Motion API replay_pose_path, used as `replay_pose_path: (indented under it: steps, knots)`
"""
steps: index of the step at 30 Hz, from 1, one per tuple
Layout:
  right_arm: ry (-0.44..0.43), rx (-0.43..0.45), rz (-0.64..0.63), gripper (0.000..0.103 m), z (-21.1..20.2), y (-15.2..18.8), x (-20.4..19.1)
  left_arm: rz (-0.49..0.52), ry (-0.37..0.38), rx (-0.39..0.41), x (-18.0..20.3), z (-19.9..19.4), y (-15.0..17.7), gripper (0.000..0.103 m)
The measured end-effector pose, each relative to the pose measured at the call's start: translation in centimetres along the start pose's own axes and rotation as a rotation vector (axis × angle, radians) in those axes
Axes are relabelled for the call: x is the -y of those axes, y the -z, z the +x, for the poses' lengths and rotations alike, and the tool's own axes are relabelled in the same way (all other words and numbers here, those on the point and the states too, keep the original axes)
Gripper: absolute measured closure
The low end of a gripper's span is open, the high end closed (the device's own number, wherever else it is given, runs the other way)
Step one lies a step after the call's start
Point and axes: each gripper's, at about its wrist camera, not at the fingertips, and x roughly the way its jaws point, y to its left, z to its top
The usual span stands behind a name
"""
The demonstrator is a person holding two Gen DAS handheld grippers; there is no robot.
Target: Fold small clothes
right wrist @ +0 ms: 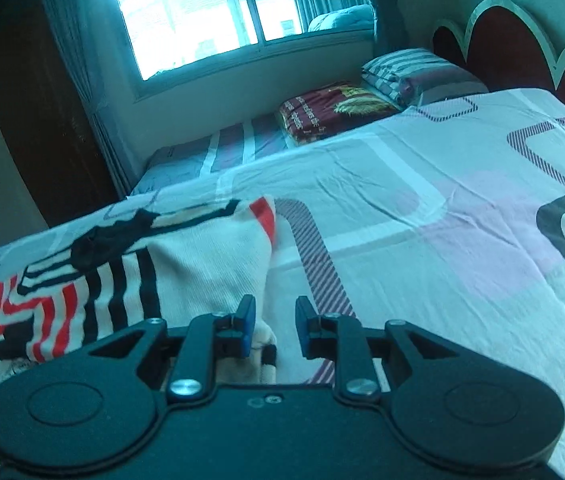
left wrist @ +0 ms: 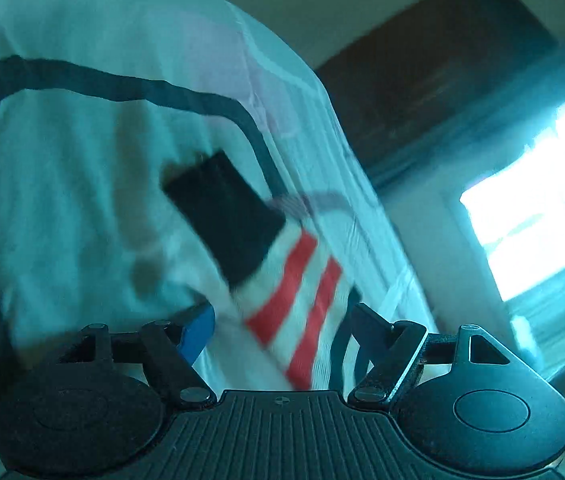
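Note:
A small cream knit garment (right wrist: 186, 264) with black and red stripes lies on the patterned bed sheet (right wrist: 422, 208), left of centre in the right wrist view. My right gripper (right wrist: 275, 328) hovers at its right edge. Its blue pads (right wrist: 247, 326) stand a narrow gap apart, with a bit of cream cloth showing below the gap and nothing pressed. The left wrist view is blurred and rolled. There the same garment (left wrist: 294, 300), with red stripes and a black patch, lies between the wide-set fingers of my left gripper (left wrist: 282, 324), and the pads do not press on it.
A window (right wrist: 202, 16) with curtains lights the far wall, with a dark wardrobe (right wrist: 34, 112) to its left. Folded blankets and a striped pillow (right wrist: 410, 72) lie at the head of the bed by the red headboard (right wrist: 506, 40). Open sheet stretches to the right of the garment.

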Motion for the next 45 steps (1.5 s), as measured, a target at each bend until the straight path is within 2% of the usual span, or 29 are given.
replay_pose_path:
  steps: [5, 6, 7, 8, 9, 12, 14, 17, 20, 22, 25, 29, 34, 38, 39, 40, 41, 45]
  knots:
    - [0.002, 0.032, -0.006, 0.080, -1.1, -0.8, -0.8, -0.019, 0.012, 0.014, 0.1, 2.2, -1.9, 0.027]
    - [0.003, 0.034, -0.005, 0.080, -1.2, -0.9, -0.8, -0.006, 0.006, 0.021, 0.3, 2.6, -1.9, 0.035]
    - [0.003, 0.036, -0.004, 0.080, -1.3, -1.0, -0.7, 0.013, -0.026, 0.029, 0.5, 2.7, -1.8, 0.046]
    - [0.005, 0.037, -0.001, 0.080, -1.5, -1.0, -0.6, 0.037, -0.079, 0.037, 0.8, 3.5, -2.5, 0.072]
    - [0.008, 0.034, 0.002, 0.080, -1.5, -0.9, -0.5, 0.042, -0.120, 0.046, 0.5, 3.8, -2.4, 0.091]
    - [0.008, 0.024, 0.029, 0.080, -1.5, -0.8, 0.1, 0.026, -0.110, 0.048, 0.4, 3.5, -2.5, 0.098]
    - [0.016, 0.024, 0.036, 0.080, -1.5, -0.7, 0.4, 0.102, -0.054, 0.065, 2.3, 2.8, -2.1, 0.098]
    - [0.021, 0.025, 0.050, 0.080, -1.4, -0.5, 0.8, 0.214, 0.091, 0.050, 7.1, 2.1, -0.3, 0.098]
    - [0.019, 0.027, 0.064, 0.080, -1.3, -0.3, 0.9, 0.376, 0.178, 0.028, 13.5, 2.1, 3.7, 0.098]
    - [0.016, 0.029, 0.068, 0.080, -1.4, 0.0, 0.8, 0.490, 0.240, -0.026, 18.0, 2.7, 7.8, 0.098]
    - [0.015, 0.030, 0.066, 0.080, -1.6, 0.2, 0.7, 0.665, 0.283, -0.104, 23.7, 3.7, 14.9, 0.098]
    - [0.013, 0.033, 0.089, 0.080, -2.1, 0.5, 1.4, 0.785, 0.339, -0.213, 29.0, 5.0, 24.2, 0.098]
    - [0.006, 0.040, 0.144, 0.080, -2.8, 0.9, 2.6, 0.971, 0.376, -0.339, 32.8, 6.1, 34.2, 0.098]
    - [-0.005, 0.026, 0.173, 0.077, -3.0, 1.3, 3.2, 1.091, 0.366, -0.433, 33.8, 5.9, 39.7, 0.096]
    - [-0.011, 0.022, 0.184, 0.075, -3.0, 1.4, 3.3, 1.115, 0.370, -0.415, 33.9, 5.7, 40.4, 0.077]
    - [-0.018, 0.021, 0.195, 0.072, -3.0, 1.4, 3.4, 1.126, 0.412, -0.420, 34.0, 5.3, 40.6, 0.049]
    - [-0.025, 0.022, 0.202, 0.067, -3.0, 1.4, 3.4, 1.121, 0.448, -0.437, 34.2, 4.4, 40.5, 0.039]
    - [-0.064, 0.023, 0.203, 0.065, -2.4, 1.0, 2.2, 1.153, 0.456, -0.392, 34.0, 1.9, 39.6, 0.037]
